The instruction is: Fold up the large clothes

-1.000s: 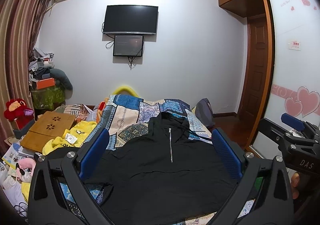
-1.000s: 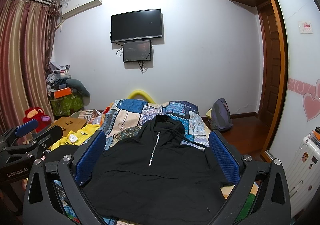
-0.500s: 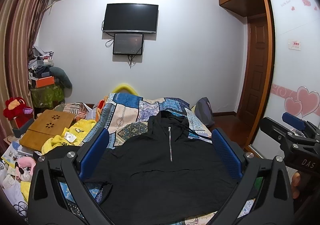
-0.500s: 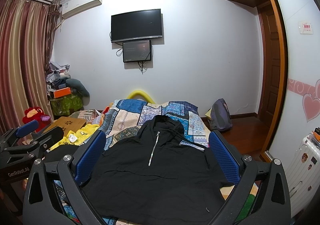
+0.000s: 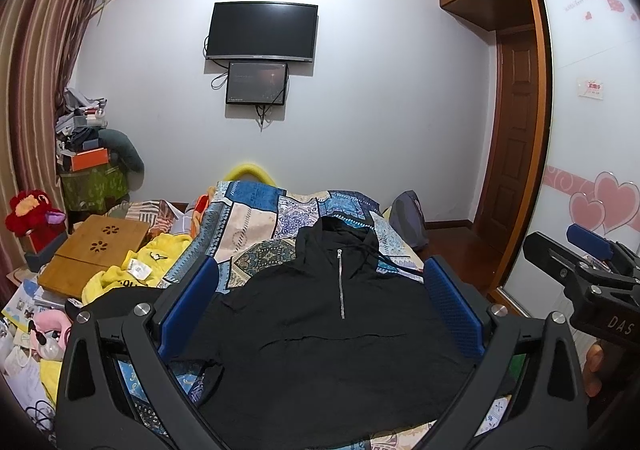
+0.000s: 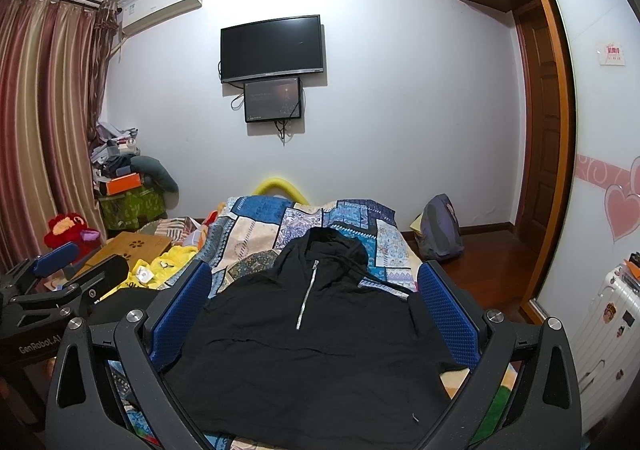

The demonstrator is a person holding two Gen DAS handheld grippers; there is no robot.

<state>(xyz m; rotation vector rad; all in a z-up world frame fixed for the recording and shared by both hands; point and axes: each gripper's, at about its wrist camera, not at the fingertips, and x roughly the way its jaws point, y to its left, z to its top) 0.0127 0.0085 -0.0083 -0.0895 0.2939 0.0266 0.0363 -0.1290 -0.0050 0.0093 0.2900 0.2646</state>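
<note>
A black half-zip hoodie [image 5: 320, 346] lies flat, face up, on a patchwork quilt [image 5: 256, 226], hood toward the far wall. My left gripper [image 5: 321, 266] hovers open above its near hem, blue pads [image 5: 188, 306] spread wide and nothing between them. In the right wrist view the same hoodie [image 6: 304, 362] fills the space between the fingers of my right gripper [image 6: 314, 270], which is also open and not touching the cloth. Each view shows the other gripper held level beside it: the right gripper [image 5: 554, 240] and the left gripper [image 6: 98, 256].
A yellow garment [image 5: 132, 270], a wooden lap desk [image 5: 96, 250] and soft toys [image 5: 28, 206] crowd the left side. A backpack [image 6: 440, 230] sits on the floor to the right, by the wardrobe door [image 5: 592, 154]. A white suitcase [image 6: 608, 322] stands near right.
Almost nothing: the left wrist view has tilted down very slightly. The hoodie lies unmoved and both grippers stay open.
</note>
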